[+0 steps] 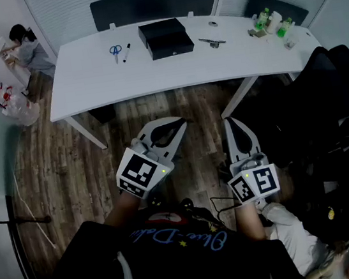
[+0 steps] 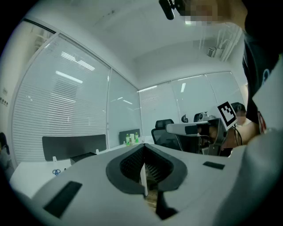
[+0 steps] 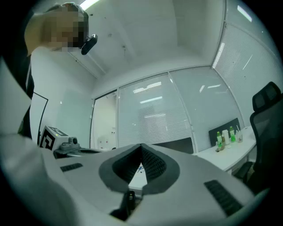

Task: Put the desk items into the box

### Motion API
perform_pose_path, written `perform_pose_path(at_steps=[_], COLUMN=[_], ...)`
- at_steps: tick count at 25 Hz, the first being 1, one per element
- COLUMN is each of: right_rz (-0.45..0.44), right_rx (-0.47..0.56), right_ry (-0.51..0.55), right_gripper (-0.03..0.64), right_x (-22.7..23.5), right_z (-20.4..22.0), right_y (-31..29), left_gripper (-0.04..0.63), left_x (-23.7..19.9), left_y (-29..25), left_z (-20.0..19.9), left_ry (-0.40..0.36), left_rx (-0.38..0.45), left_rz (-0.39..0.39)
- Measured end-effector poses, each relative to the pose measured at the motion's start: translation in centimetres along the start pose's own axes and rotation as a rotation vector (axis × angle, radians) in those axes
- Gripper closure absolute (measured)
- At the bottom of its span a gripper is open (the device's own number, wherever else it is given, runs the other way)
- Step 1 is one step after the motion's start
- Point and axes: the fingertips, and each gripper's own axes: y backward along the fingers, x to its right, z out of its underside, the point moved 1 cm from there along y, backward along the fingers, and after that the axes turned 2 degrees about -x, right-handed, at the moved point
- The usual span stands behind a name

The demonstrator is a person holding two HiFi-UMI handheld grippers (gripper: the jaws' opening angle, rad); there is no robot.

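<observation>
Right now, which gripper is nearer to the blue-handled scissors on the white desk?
Left. The left gripper hangs short of the white desk, below-right of the blue-handled scissors in the head view; the right gripper sits farther right, also short of it.

both grippers (image 1: 172,129) (image 1: 232,124) level, fingers together, empty

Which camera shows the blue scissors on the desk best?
The head view: the blue scissors lie unobstructed, seen from above. The left gripper view shows them tiny and distant; the right gripper view shows nothing recognisable of them.
</observation>
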Motion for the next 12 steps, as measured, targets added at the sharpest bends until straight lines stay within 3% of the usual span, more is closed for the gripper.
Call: perform_pose_path(at_steps=[12], right_rz=[0.024], right_rx=[0.037], right_ry=[-0.031], right_gripper=[0.607], right_x=[1.5], right_z=[-0.7], right_y=[1.9], left_gripper=[0.588], left_x=[1.8], left_y=[-0.5], left_z=[-0.2], left_ry=[-0.002], left_rx=[-0.014], left_rz=[-0.011])
